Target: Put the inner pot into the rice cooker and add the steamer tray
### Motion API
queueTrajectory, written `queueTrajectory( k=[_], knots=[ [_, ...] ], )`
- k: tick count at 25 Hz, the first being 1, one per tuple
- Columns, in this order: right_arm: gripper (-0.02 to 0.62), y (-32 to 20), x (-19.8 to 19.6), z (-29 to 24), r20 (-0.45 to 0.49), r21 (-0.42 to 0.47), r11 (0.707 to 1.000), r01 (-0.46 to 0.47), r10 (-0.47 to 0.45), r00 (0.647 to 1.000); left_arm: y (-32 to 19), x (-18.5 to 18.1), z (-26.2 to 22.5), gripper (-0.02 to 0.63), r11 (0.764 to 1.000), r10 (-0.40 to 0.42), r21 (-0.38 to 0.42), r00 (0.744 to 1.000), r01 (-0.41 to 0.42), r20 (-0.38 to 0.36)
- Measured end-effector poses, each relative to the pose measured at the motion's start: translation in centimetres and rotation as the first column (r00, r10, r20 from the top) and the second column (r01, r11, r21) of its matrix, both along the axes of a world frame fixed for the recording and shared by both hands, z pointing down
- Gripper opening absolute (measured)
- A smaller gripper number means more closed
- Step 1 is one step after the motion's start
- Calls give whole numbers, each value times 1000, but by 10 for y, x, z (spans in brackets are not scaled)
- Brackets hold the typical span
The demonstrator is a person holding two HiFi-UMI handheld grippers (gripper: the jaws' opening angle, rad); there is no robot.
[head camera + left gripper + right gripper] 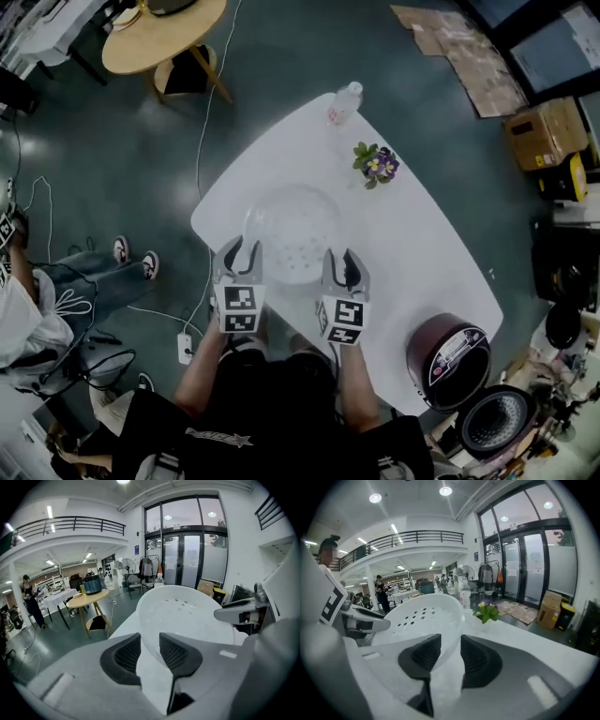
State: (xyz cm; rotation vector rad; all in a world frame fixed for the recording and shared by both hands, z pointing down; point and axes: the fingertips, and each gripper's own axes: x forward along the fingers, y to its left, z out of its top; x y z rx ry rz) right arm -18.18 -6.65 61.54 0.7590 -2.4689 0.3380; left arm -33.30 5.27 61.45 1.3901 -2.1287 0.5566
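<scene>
The left gripper [239,255] is closed on the near-left rim of the steamer tray [292,225], and the right gripper [343,261] is clamped on its near-right rim. In each gripper view the thin white rim is seen pinched between the dark ribbed pads. The tray is held over the near-left part of the white table [422,234], hollow side up and roughly level, with its perforated bottom turned down. As it is round, no long axis can be given. Black-and-white square markers are carried on both gripper cubes. The maroon rice cooker [448,361] is set well apart at the table's near-right corner, with a dark dotted round part [495,420] just beside it past the edge. Beyond the tray, a water bottle [344,101] and a small bunch of purple flowers [376,164] are placed on the table's far side. A round wooden table [159,33] and cardboard boxes [546,131] are seen on the floor around. The print on the person's dark shirt [217,437] is too small to be read.
</scene>
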Motion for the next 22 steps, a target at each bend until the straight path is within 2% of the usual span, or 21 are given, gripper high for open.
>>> queueTrajectory(
  k=[5,10,15,22],
  knots=[
    [126,-28,42,-37,25,57,989,-137,136,990,-48,27,-35,130,990,131,52,991,-132,37],
    [123,-41,98,-60,39,86,961,-263,261,965,-81,73,-57,129,966,239,87,970,-242,46],
    [123,-50,158,-81,53,113,912,-394,390,919,-112,124,-75,129,923,366,107,929,-371,61],
    [123,-52,231,-102,77,140,833,-535,529,845,-148,190,-101,127,847,504,145,859,-512,92]
  ],
)
